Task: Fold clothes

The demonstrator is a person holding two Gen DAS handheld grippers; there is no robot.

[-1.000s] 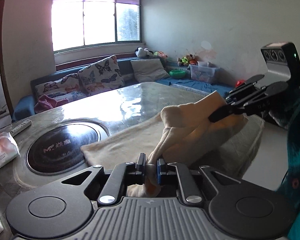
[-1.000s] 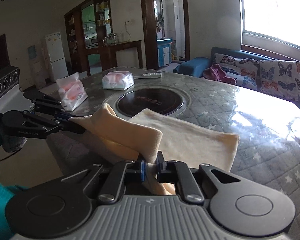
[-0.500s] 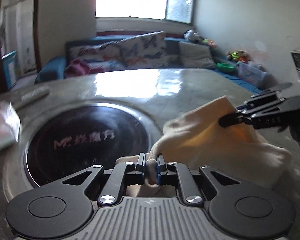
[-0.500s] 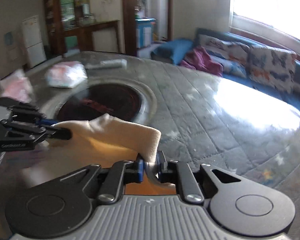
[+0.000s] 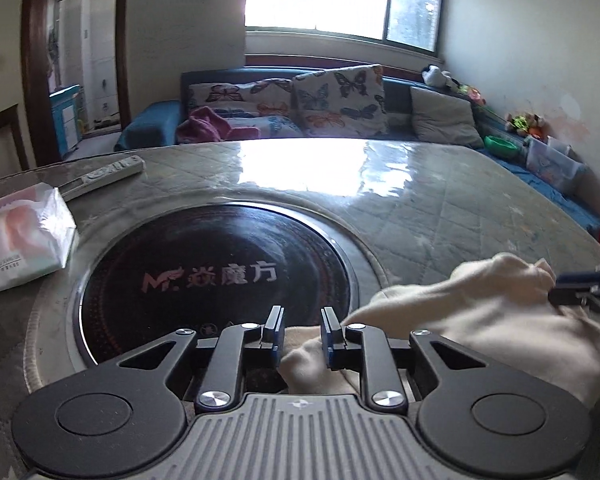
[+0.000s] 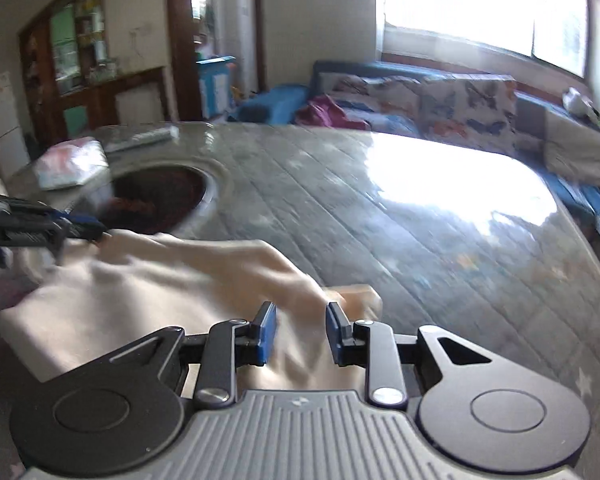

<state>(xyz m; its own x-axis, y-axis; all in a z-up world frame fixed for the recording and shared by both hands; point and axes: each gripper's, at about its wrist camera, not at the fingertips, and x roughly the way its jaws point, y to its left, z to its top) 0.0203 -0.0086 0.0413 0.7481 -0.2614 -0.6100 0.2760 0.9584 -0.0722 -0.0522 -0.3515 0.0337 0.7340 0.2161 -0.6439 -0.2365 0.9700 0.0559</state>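
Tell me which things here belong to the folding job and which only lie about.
Job: cream cloth, left gripper, right gripper, both open.
Lying about: tissue pack, remote control, round cooktop.

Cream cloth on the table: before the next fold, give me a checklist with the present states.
1. Left hand-held gripper open: ok.
2. Right hand-held gripper open: ok.
3. Cloth lying on the table: ok.
4. Fold flat and edges aligned: cannot tell, the right view is blurred and the cloth looks rumpled.
5. Cloth clear of the black cooktop: cannot tell, a corner sits by its rim.
6. Tissue pack apart from the cloth: ok.
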